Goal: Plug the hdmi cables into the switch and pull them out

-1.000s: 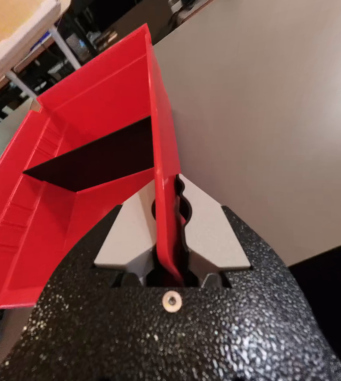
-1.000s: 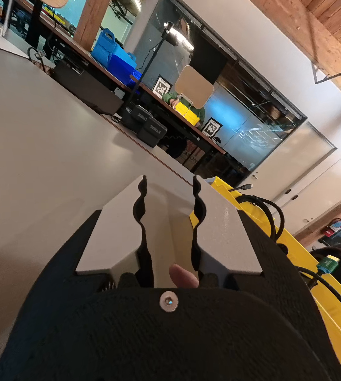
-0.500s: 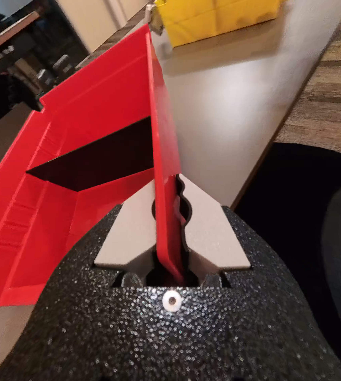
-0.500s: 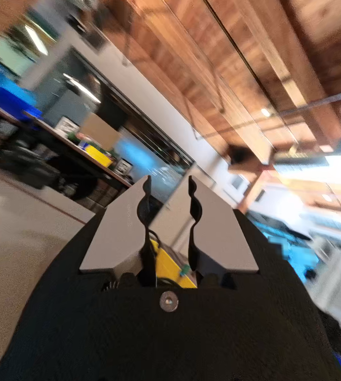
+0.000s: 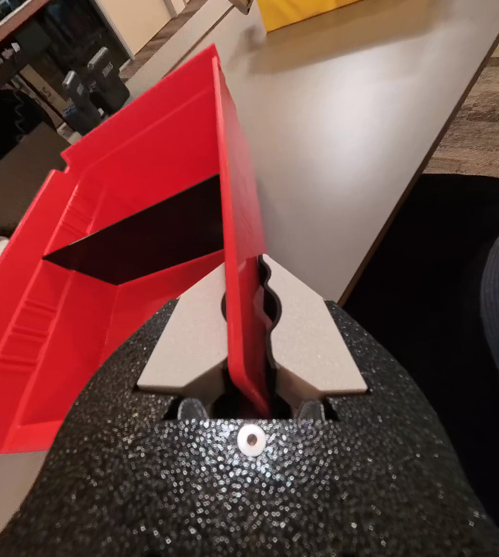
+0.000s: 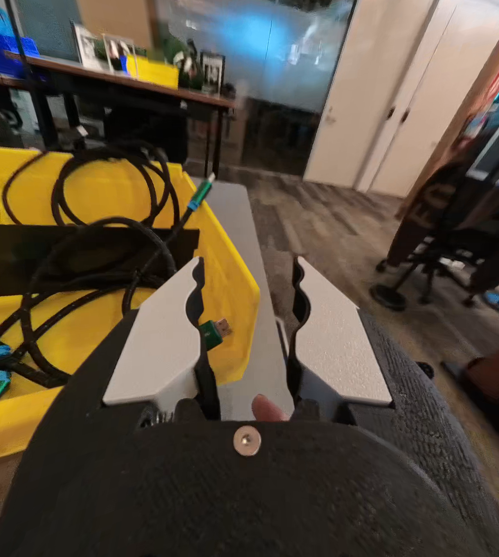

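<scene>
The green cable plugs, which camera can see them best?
The right wrist view. The green cable plugs lie in the yellow bin among black cables. The left wrist view shows only a corner of that bin, no plugs.

Red bin (image 5: pixel 97 229), yellow bin (image 6: pixel 233 289) on grey table (image 5: pixel 347 156)

Pale lettering on black cases (image 5: pixel 103 78) under far desk, too blurred to read

This looked like an office workspace. Ahead of the tongs stood a long worktable (image 6: pixel 127 86) carrying bins before a glass partition (image 6: pixel 257 45). To their right were white cabinet doors (image 6: pixel 393 90), carpet flooring (image 6: pixel 317 223) and a wheeled office chair (image 6: pixel 441 271).
</scene>
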